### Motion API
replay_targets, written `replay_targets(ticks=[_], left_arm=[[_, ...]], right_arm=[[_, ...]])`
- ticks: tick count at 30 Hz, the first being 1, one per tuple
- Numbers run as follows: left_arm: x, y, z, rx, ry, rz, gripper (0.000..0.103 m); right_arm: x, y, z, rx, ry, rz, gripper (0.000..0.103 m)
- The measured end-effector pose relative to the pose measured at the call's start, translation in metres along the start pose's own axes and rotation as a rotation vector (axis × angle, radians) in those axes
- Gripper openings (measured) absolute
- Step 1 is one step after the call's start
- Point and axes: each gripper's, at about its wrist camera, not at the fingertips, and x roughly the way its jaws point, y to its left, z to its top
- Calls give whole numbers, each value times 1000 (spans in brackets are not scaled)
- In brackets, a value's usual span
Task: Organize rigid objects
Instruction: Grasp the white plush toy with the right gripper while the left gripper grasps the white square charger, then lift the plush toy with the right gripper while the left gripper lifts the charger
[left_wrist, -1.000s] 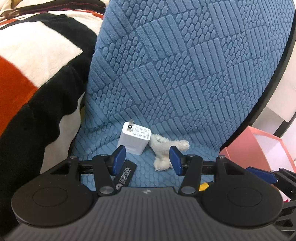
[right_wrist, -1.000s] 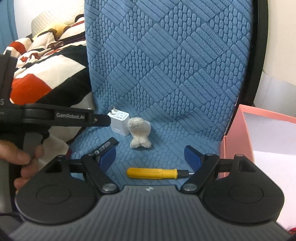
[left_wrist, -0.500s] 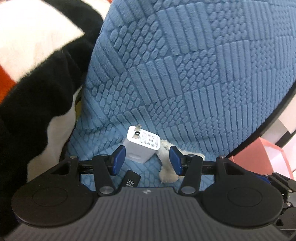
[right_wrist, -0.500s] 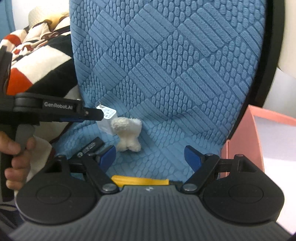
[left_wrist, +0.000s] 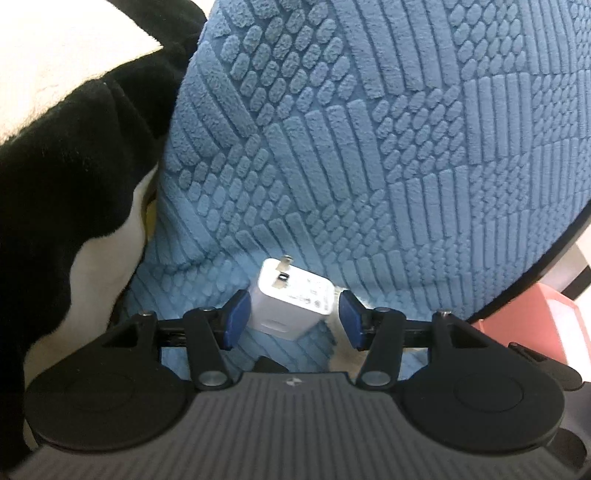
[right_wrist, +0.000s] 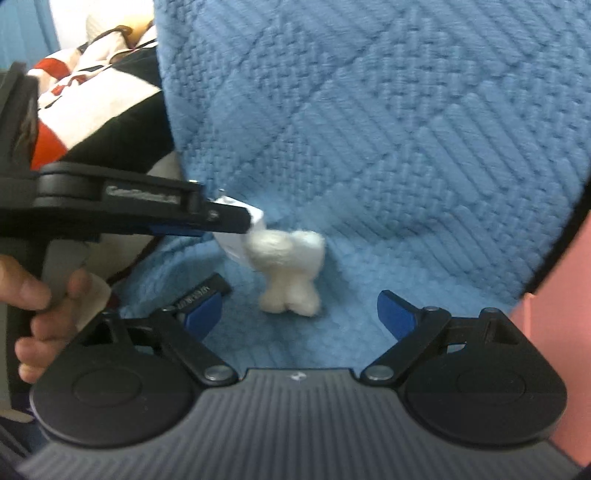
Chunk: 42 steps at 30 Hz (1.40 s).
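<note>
Charger (left_wrist: 291, 304) sits between spread left gripper (left_wrist: 291, 319) jaws, seemingly untouched.

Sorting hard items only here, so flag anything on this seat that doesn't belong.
The white plush toy stands out: it is soft, yet sits on the blue cushion right beside the white charger, which the left hand-held gripper brackets with its jaws still apart. Nothing looks spilled or damaged.

Both wrist cams close, sharing charger (left_wrist: 291, 301).

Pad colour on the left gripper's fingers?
Blue pads on black arms, flanking the white plastic charger; clearest in left wrist view.
</note>
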Motion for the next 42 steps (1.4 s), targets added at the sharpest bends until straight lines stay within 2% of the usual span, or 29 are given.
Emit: replay_targets(ticks=[1,2,3,8,10,13,17,18,21,27,39,42], left_arm=[[2,1,1,-1,4,0,60],[4,2,1,-2,10,1,60],[6,3,1,-3,13,-2,61],[11,0,0,35,29,3,63],[13,-1,0,53,31,11,63],[14,-1,1,48,33,9,63],[18,1,2,41,36,8,63],[19,1,2,37,40,6,63],[20,0,1,53,43,11,63],[22,-2,0,69,47,15,63],[30,-10,-3,141,40,36,63],[35,-16,-4,187,32,60,63]], right_arm=[[3,3,1,-8,0,2,85],[7,6,3,-18,0,4,76],[10,8,4,-24,-1,7,74],[24,16,10,-51,-21,44,74],[30,21,12,-74,-24,21,73],[41,23,15,-81,-5,-8,66],[52,13,15,-48,10,-33,41],[52,10,16,-31,15,-35,39],[47,2,18,-4,9,-36,38],[41,-6,13,-22,54,-113,37],[6,-30,4,19,68,-154,37],[6,-30,3,33,72,-153,37]])
